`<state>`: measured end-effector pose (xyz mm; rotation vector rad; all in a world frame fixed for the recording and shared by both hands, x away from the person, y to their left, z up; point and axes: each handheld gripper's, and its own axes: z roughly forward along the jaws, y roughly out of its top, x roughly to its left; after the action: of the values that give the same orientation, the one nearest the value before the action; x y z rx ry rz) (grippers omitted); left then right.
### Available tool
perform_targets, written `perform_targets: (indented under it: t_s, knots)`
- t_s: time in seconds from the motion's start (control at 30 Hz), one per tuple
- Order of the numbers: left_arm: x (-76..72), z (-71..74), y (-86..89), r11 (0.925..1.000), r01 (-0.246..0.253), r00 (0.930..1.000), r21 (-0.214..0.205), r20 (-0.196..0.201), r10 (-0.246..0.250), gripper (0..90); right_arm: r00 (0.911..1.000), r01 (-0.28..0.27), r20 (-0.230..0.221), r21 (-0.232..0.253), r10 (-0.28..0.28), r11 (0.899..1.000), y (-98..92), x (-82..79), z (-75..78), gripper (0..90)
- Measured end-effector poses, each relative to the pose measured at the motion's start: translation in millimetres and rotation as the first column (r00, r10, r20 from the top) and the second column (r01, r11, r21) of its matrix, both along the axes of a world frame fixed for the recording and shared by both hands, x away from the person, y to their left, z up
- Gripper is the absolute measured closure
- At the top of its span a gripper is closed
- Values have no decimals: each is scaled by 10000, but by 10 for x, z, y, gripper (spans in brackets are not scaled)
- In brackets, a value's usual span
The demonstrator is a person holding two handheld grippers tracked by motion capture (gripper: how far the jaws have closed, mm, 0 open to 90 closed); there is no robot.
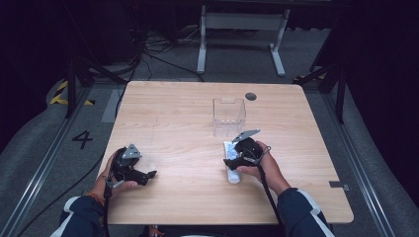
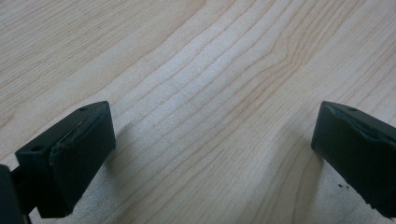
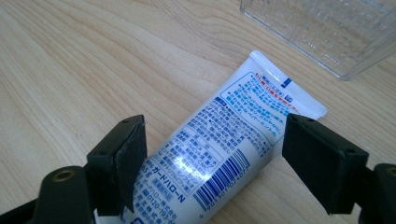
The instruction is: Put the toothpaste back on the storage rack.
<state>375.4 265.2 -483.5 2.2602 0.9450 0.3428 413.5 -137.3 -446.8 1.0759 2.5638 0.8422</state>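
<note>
Right gripper (image 3: 212,154) straddles a white tube (image 3: 224,149) lying flat on the wooden table (image 1: 173,113), jaws spread to either side of it with no pad pressing. Left gripper (image 2: 210,154) rests wide open over bare wood near the front edge. Just beyond the tube's crimped end stands a clear plastic box (image 1: 229,116), empty. Blue Japanese print, a barcode and "N" mark the tube.
</note>
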Motion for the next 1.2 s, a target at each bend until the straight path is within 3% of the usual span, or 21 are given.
perform_targets:
  t_s: [0.23,0.5,0.6,0.87,1.2]
  knots:
    - [0,0,0,10000,-2,10000,6,9,2,1,9975,566,-410,-325,-580,9979,70,63,-87,172]
    - [0,-1,0,10000,4,10000,-6,2,-4,1,9912,939,-870,-711,-999,9930,131,155,-145,188]
    - [0,0,1,10000,-2,10000,9,9,2,1,9907,987,-847,-894,-1063,9911,164,171,-143,207]
    - [1,1,1,10000,1,10000,23,30,-1,1,9895,817,-1090,-1175,-946,9897,210,183,-79,412]
    - [0,0,0,10000,-4,10000,-3,2,4,1,9910,381,-1220,-1400,-555,9894,200,212,-48,519]
